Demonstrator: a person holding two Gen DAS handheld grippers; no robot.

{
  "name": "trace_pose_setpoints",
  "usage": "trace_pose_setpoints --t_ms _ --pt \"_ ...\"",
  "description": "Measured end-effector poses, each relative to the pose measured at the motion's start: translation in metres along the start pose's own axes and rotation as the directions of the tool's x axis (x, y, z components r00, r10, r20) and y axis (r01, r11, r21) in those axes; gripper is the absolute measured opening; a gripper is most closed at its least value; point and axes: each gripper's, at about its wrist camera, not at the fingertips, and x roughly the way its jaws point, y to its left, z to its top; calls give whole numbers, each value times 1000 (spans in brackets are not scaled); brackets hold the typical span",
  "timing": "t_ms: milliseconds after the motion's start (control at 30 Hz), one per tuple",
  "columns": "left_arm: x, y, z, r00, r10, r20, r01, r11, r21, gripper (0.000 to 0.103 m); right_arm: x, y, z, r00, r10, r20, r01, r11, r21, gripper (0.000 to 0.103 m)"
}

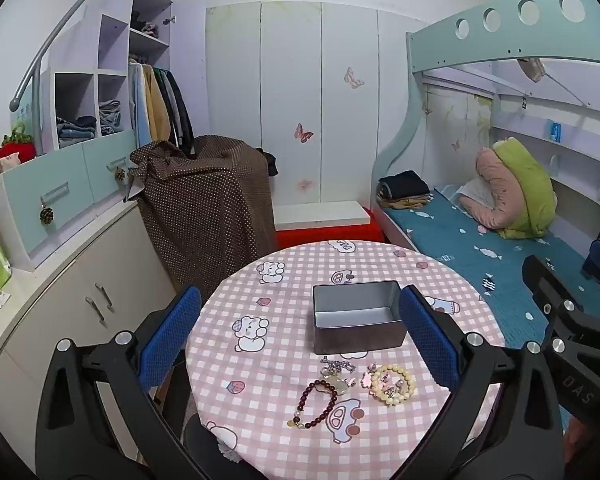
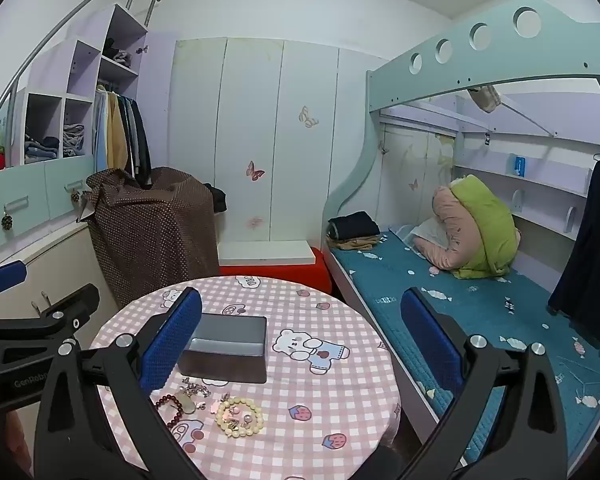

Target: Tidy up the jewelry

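A dark red bead bracelet [image 1: 315, 402], a cream bead bracelet [image 1: 392, 384] ringing small earrings, and a silver chain [image 1: 337, 365] lie together on the desk [image 1: 276, 432], just in front of an open grey tin box [image 1: 358, 316]. Both the left gripper [image 1: 300, 344] and the right gripper [image 2: 300, 344] hover above with jaws spread wide, holding nothing. "GenRob" is legible on the left gripper's body only in the right wrist view; the left wrist view shows "DAS" on the right gripper.
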Motion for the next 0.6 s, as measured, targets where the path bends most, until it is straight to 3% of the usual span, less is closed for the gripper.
trace_pose_setpoints --t_ms 600 --pt "-5 -2 2 1000 6 8 -6 1000 8 98 -3 -4 2 1000 12 4 -12 1000 18 96"
